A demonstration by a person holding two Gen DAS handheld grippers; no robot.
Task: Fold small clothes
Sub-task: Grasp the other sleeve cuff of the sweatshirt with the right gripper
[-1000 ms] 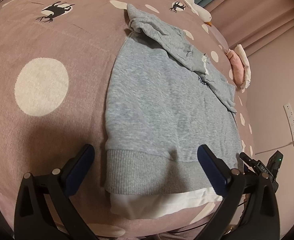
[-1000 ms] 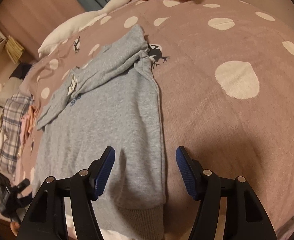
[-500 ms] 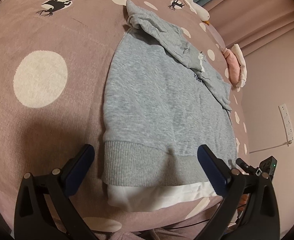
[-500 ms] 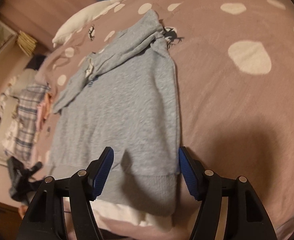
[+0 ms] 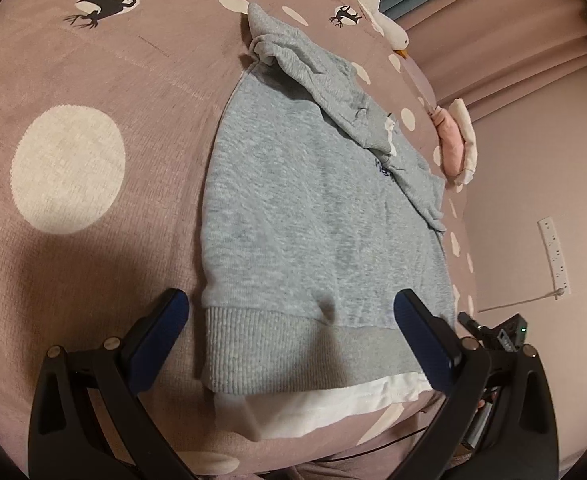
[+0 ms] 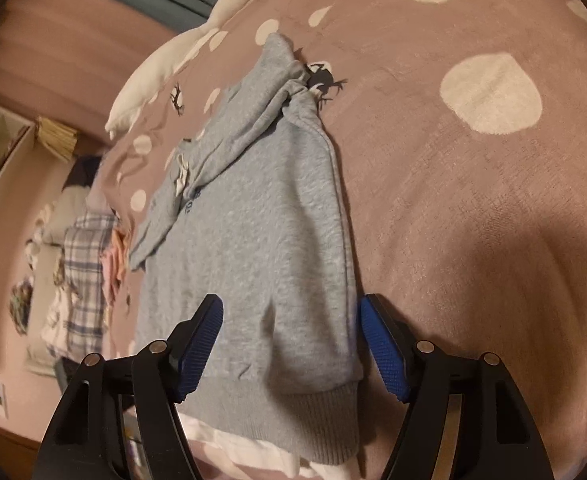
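Note:
A small grey sweatshirt (image 5: 313,220) lies flat on the mauve dotted bedspread (image 5: 93,240), its sleeves folded across the chest. A white layer (image 5: 313,404) sticks out under its ribbed hem (image 5: 293,356). My left gripper (image 5: 289,308) hangs open and wide just above the hem, straddling most of its width without touching. In the right wrist view the sweatshirt (image 6: 261,240) runs away from me. My right gripper (image 6: 289,312) is open over its near right corner, one finger above the cloth and the other past the side edge. Nothing is pinched.
A white goose plush (image 6: 165,64) lies at the far end of the bed. Folded pink and white clothes (image 5: 453,144) sit near the bed's right edge. A plaid pile (image 6: 81,272) lies beyond the left edge. A wall socket (image 5: 553,252) is on the pink wall.
The right wrist view has rolled and shifted onto the sweatshirt's hem corner, and its jaws stand slightly wider. The left view tilted only a little. The sweatshirt has not moved.

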